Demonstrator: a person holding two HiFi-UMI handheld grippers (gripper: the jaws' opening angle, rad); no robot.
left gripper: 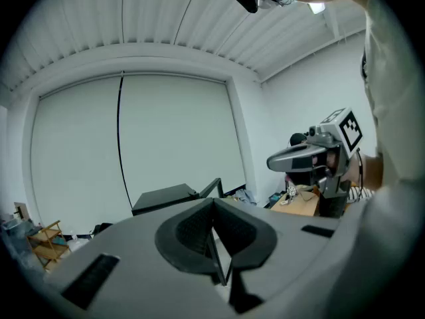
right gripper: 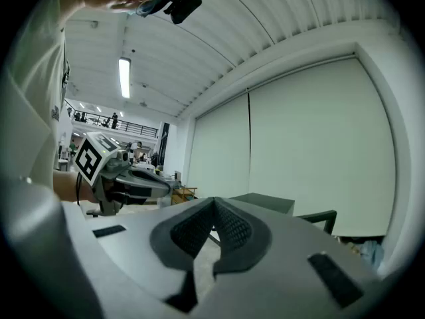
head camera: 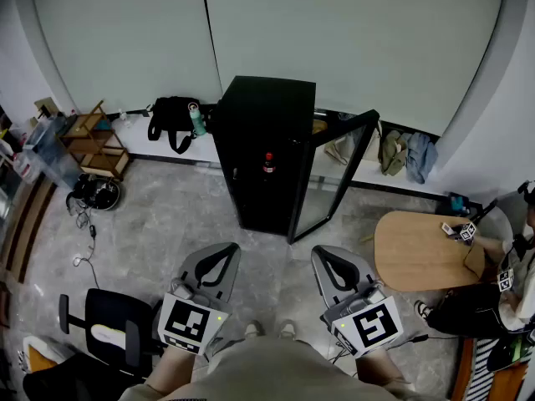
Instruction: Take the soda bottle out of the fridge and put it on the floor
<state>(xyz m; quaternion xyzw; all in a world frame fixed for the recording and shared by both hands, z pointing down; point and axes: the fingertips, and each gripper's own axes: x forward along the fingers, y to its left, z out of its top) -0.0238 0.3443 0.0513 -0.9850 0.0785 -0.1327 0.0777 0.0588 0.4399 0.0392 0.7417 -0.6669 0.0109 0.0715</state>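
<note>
The bottle (head camera: pixel 268 164) stands upright inside the fridge (head camera: pixel 251 132), on a shelf about halfway up, its red top showing against the dark interior. The fridge is black and stands against the wall. Its door (head camera: pixel 334 174) hangs open to the right.

Neither gripper is near the bottle; bare floor (head camera: pixel 167 224) lies between them and the fridge. The left gripper (head camera: pixel 227 250) has its jaws closed tip to tip, and its own view shows nothing between the pads (left gripper: pixel 192 228). The right gripper (head camera: pixel 322 252) is closed the same way and is also empty, pads (right gripper: pixel 232 226) meeting at the front.

Both are held out in front of the person, side by side and apart, each pointing toward the fridge and tipped only slightly down. A hand grips each one behind its marker cube, low in the head view. Each gripper view catches the other gripper off to its side at about the same height.

Around the fridge, a black bag (head camera: pixel 171 117) sits to its left. A wooden rack (head camera: pixel 90 140) is farther left, and a round table (head camera: pixel 418 249) is to the right, with a seated person (head camera: pixel 493 295) beside it. An office chair (head camera: pixel 109 324) stands at the lower left.
</note>
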